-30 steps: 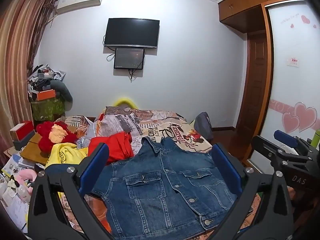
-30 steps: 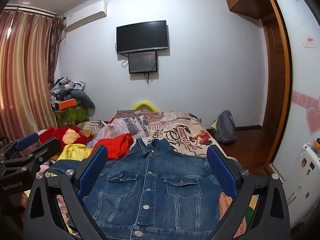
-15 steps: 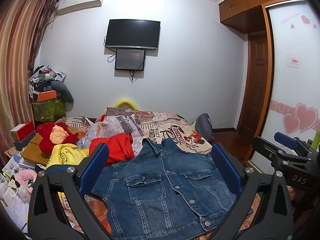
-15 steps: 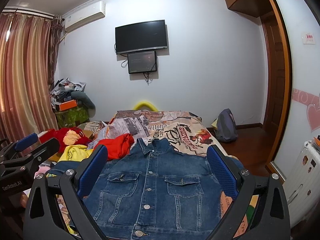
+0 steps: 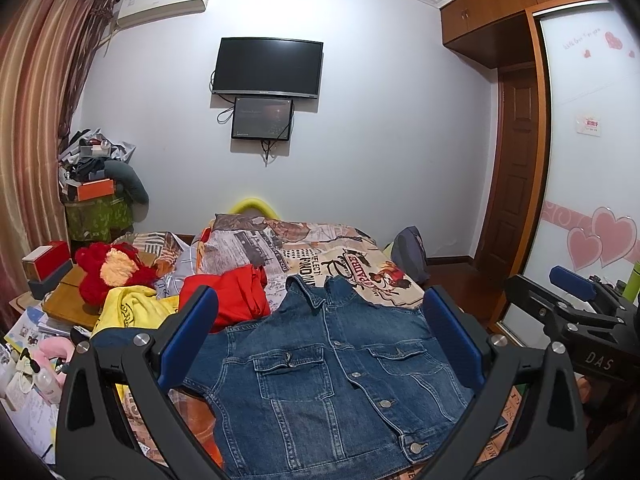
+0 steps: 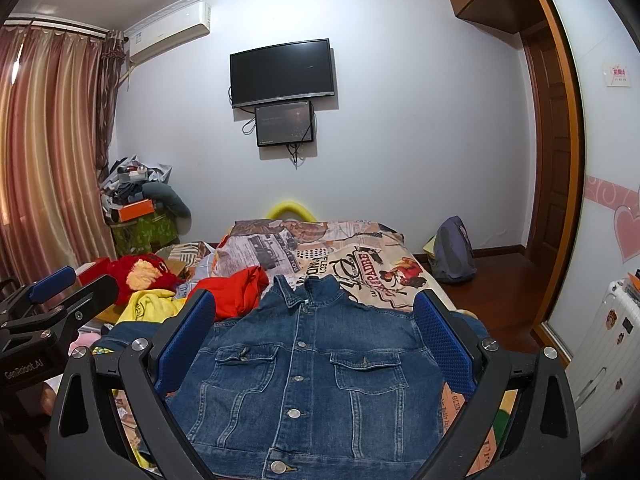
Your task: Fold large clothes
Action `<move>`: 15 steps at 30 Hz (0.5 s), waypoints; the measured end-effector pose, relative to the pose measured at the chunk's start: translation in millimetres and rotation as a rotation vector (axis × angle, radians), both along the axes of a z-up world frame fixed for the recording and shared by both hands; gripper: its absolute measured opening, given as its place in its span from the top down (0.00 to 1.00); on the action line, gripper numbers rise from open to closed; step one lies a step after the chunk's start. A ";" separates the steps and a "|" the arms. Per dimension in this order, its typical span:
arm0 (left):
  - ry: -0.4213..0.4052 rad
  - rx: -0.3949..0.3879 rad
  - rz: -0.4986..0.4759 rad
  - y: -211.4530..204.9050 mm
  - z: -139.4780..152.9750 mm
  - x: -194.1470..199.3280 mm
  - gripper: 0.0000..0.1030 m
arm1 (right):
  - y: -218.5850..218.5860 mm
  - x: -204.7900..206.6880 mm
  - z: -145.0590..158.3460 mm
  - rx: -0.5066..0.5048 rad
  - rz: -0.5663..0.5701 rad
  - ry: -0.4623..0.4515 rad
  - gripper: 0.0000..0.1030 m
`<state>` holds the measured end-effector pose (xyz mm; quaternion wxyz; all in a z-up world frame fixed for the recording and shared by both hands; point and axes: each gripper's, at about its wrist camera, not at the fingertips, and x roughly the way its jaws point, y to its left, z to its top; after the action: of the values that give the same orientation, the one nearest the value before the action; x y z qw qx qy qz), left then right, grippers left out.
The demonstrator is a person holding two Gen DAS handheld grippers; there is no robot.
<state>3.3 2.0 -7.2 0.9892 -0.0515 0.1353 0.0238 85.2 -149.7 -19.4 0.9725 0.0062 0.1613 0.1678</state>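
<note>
A blue denim jacket [image 5: 332,372] lies flat, front up and buttoned, on the bed, collar toward the far wall; it also shows in the right wrist view [image 6: 308,368]. Its left sleeve spreads out toward the left. My left gripper [image 5: 320,336] is open and empty, held above the jacket's near part. My right gripper [image 6: 314,332] is open and empty, also above the jacket. The right gripper shows at the right edge of the left wrist view [image 5: 576,312], the left gripper at the left edge of the right wrist view [image 6: 52,304].
A red garment [image 5: 236,296] and a yellow garment [image 5: 132,308] lie left of the jacket on the patterned bedspread [image 5: 348,260]. A red plush toy [image 5: 108,268], boxes and clutter stand at the left. A backpack [image 6: 452,252] sits on the floor right; a white suitcase [image 6: 604,344] stands nearer.
Both grippers stay open over the jacket. The views have shifted only slightly; the jacket has not moved.
</note>
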 end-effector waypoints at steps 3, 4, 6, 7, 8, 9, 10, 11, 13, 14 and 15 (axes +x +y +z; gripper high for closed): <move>0.000 -0.002 -0.001 0.1 0.1 0.4 0.00 | 0.1 -0.3 0.2 0.000 0.001 -0.001 0.04; 0.001 -0.002 -0.002 0.1 0.2 0.7 0.00 | 0.1 0.0 0.2 0.001 0.002 0.000 0.04; 0.001 -0.003 -0.002 0.2 0.4 1.5 0.00 | 0.4 0.5 -0.1 0.003 0.003 0.003 0.04; 0.001 -0.001 -0.001 0.3 -0.7 0.0 0.00 | 0.7 0.6 -0.7 0.004 0.002 0.004 0.04; 0.001 -0.002 -0.001 0.4 -0.6 0.2 0.00 | 0.8 0.5 -0.2 0.003 0.001 0.003 0.04; -0.001 -0.002 -0.001 0.3 -0.8 -0.1 0.00 | 1.0 0.3 -0.6 0.004 -0.001 0.004 0.04; -0.001 -0.003 -0.001 0.4 -0.7 0.1 0.00 | 1.3 0.3 -0.5 0.005 -0.001 0.004 0.04; -0.002 -0.004 0.000 0.5 -0.7 0.3 0.00 | 1.6 0.6 -0.8 0.006 -0.001 0.006 0.04; -0.002 -0.006 -0.001 0.5 -0.6 0.9 0.00 | 1.8 0.6 -0.7 0.006 -0.001 0.006 0.04; -0.002 -0.005 -0.001 0.4 -0.6 1.0 0.00 | 2.2 0.3 -0.8 0.006 -0.002 0.006 0.04; 0.000 -0.003 -0.002 0.1 -1.1 0.4 0.00 | 2.2 0.4 -1.0 0.006 -0.002 0.006 0.04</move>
<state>3.7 2.0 -8.3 0.9892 -0.0528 0.1352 0.0227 85.6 -147.6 -20.5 0.9721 0.0099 0.1636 0.1675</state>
